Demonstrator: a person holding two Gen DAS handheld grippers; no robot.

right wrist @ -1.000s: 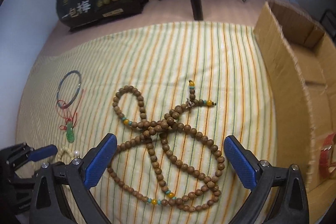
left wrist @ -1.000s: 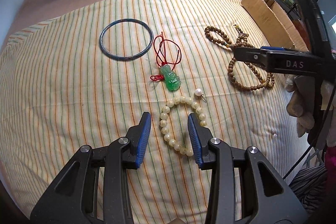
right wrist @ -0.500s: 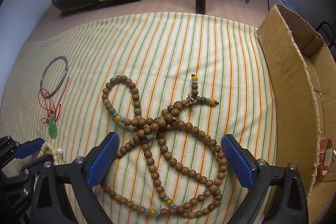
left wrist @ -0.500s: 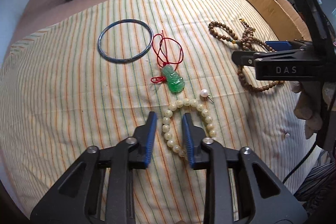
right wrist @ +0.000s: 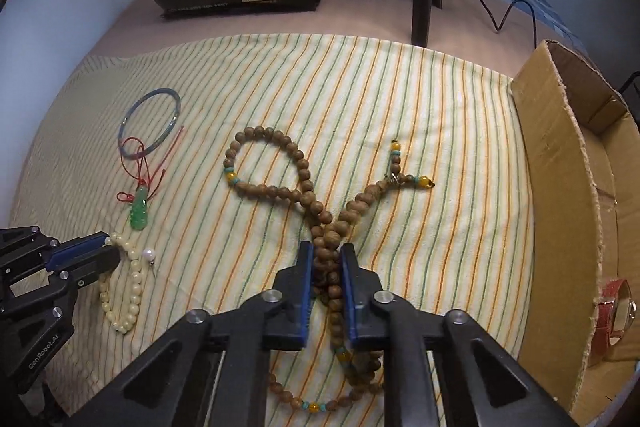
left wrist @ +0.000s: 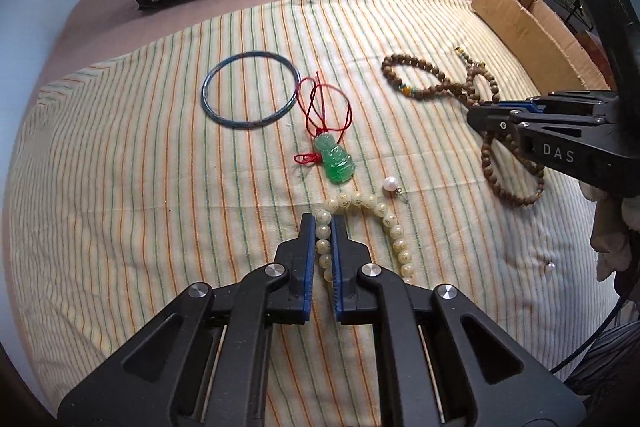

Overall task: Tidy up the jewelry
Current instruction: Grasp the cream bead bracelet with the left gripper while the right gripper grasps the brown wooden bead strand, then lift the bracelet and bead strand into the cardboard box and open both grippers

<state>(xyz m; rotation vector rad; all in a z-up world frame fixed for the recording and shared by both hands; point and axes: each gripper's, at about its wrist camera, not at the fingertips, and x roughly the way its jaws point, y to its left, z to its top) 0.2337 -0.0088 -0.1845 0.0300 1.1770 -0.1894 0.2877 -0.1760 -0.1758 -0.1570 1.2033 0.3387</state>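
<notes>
Now both grippers grasp beads: left gripper (left wrist: 323,241) clamps the pale bracelet (left wrist: 394,231) just below the jade pendant (left wrist: 335,159); right gripper (right wrist: 326,261) pinches the wooden mala (right wrist: 276,191), right of the pendant. Lift slowly, strands hanging free, untangled.

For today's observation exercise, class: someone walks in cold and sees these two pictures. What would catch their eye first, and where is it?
Probably the two grippers, each pinching beads: the left gripper is shut on the cream bead bracelet near the front of the striped cloth, and the right gripper is shut on the long wooden bead necklace beside the cardboard box. Next, the bright green pendant on its red cord, mid-cloth, next to the blue bangle.
</notes>
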